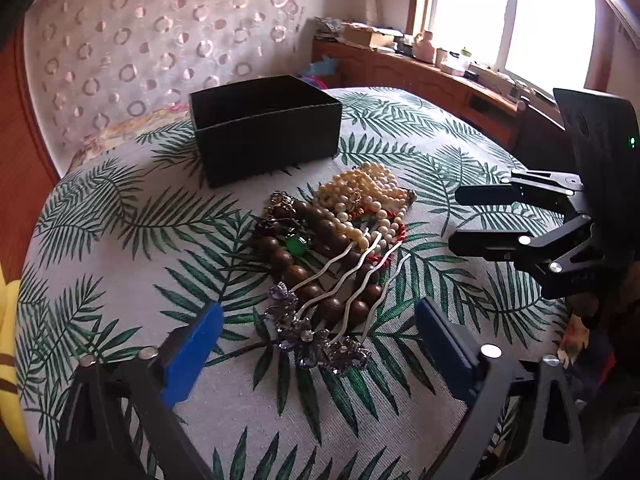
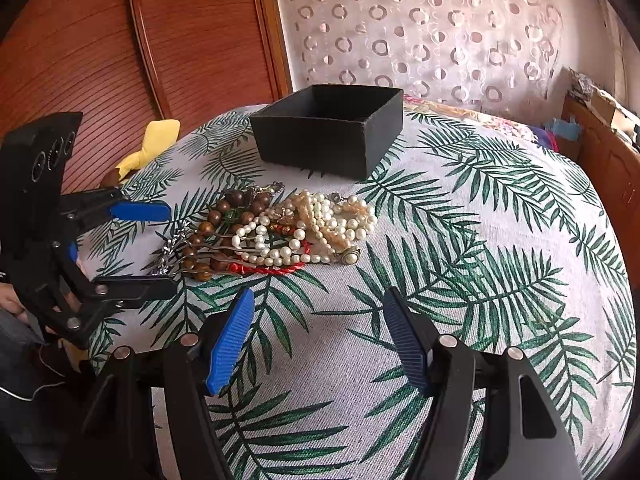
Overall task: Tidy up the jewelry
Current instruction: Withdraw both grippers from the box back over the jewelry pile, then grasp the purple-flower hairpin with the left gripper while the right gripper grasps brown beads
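Note:
A heap of jewelry lies on the leaf-print tablecloth (image 1: 120, 240): a pearl necklace (image 1: 362, 194) (image 2: 320, 220), brown wooden beads (image 1: 316, 280) (image 2: 212, 220), a silver wavy hair comb with purple crystal flowers (image 1: 320, 340), a green stone (image 1: 296, 245) and a red cord (image 2: 280, 269). An open black box (image 1: 264, 128) (image 2: 332, 128) stands behind the heap. My left gripper (image 1: 316, 316) is open, its blue pads either side of the comb. My right gripper (image 2: 320, 308) is open and empty, in front of the heap. It shows at the right in the left wrist view (image 1: 454, 220).
A yellow cloth (image 2: 152, 140) lies at the table's far left edge by a wooden cupboard (image 2: 120, 40). A curtain (image 2: 420, 24) hangs behind. A wooden sideboard (image 1: 420, 76) with clutter stands under the window.

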The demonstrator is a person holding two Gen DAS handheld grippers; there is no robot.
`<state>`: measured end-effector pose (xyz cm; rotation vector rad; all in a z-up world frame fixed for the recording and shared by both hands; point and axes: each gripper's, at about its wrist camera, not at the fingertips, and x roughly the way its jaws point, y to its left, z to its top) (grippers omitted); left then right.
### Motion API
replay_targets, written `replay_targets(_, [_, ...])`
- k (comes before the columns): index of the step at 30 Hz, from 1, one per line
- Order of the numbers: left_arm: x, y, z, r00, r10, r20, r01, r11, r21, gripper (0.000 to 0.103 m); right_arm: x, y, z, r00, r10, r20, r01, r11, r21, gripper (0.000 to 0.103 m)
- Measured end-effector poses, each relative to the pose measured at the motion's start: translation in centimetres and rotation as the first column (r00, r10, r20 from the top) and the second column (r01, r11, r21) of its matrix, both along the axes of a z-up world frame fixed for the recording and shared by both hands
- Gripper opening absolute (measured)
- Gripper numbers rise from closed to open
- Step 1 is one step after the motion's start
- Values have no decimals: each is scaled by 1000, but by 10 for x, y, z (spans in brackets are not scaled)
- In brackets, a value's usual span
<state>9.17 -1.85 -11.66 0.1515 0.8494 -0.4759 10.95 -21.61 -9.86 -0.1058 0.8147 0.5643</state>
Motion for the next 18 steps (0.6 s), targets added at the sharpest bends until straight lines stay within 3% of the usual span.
replay_targets(4, [7,-1,-4,1000,-2,-15,2,1000,14,75,0,-1,1,1000,-4,2,4,1000,8,69])
replay_targets(8, [8,-5,-6,1000,-15,-16,16,999,36,71,-1,-1,1,1000,-4,2,4,1000,5,69])
replay_targets(12, [3,-6,-4,999,-43,-8,43,999,29,53,-1,-1,1,1000,-1,6,1,1000,0,69])
replay_targets(18, [-10,0,0,999,-35,10,34,999,16,53,-1,2,1,1000,1,6,-1,1000,-13,69])
